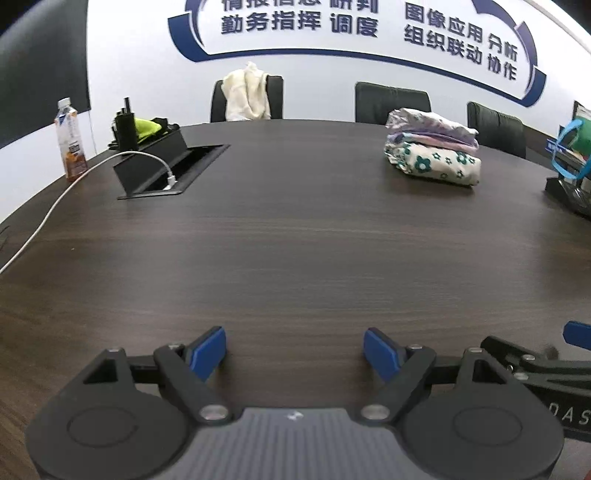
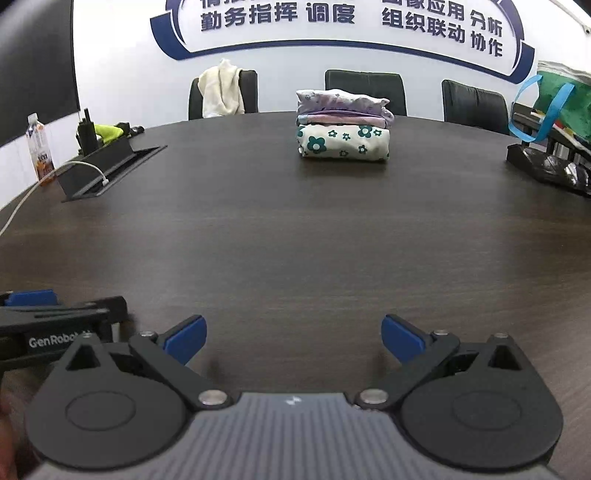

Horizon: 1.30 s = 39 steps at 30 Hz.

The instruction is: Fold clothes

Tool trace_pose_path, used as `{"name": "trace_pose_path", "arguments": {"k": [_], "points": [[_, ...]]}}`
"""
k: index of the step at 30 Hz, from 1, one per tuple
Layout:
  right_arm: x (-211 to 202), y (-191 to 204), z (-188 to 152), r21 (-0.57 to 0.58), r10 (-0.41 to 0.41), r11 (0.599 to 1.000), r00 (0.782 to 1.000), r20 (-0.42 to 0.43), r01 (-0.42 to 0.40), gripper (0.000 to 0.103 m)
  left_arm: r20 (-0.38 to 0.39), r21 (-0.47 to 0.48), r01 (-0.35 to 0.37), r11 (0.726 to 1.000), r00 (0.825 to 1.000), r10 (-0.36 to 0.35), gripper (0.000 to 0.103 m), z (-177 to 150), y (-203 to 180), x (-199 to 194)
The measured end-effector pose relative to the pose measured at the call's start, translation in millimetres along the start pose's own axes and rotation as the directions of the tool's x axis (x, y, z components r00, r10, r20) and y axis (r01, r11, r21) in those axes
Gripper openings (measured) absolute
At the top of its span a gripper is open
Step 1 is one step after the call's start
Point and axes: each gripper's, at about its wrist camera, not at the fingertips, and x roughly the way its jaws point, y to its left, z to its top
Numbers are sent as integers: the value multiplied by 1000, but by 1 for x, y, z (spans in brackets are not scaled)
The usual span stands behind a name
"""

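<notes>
- Left gripper (image 1: 294, 353): jaws spread, empty; casing lettered "GenRobot".
- Right gripper (image 2: 294, 339): jaws spread, empty.
- Folded clothes stack (image 2: 342, 124): far tabletop (image 2: 295, 240), well apart from both.
- Wall lettering (image 2: 277, 14): "勤务指挥 调度".

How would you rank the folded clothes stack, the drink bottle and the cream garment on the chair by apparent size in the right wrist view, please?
1. Folded clothes stack
2. Cream garment
3. Drink bottle

Distances differ, so true sizes are unsure.

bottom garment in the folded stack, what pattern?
Cream with dark green flowers on the bottom garment; clearest in the right wrist view.
</notes>
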Motion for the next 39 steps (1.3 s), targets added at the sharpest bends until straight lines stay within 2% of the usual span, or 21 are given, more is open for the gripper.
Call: {"name": "trace_pose_path", "arguments": {"k": [6,15,19,39], "points": [[7,9,3,-1,-6,1000,1000,-29,6,103,2,-5,-22,1000,1000,22,82,1,4,2],[18,3,8,-14,-14,1000,999,-49,13,103,-13,9,-19,1000,1000,19,93,2,5,6],[21,-3,11,-13,-15,1000,999,-48,15,103,-27,3,-27,1000,999,27,103,2,5,9],[28,-8,14,-22,-8,1000,999,-43,7,103,-16,10,-1,1000,1000,1,103,2,6,10]]}}
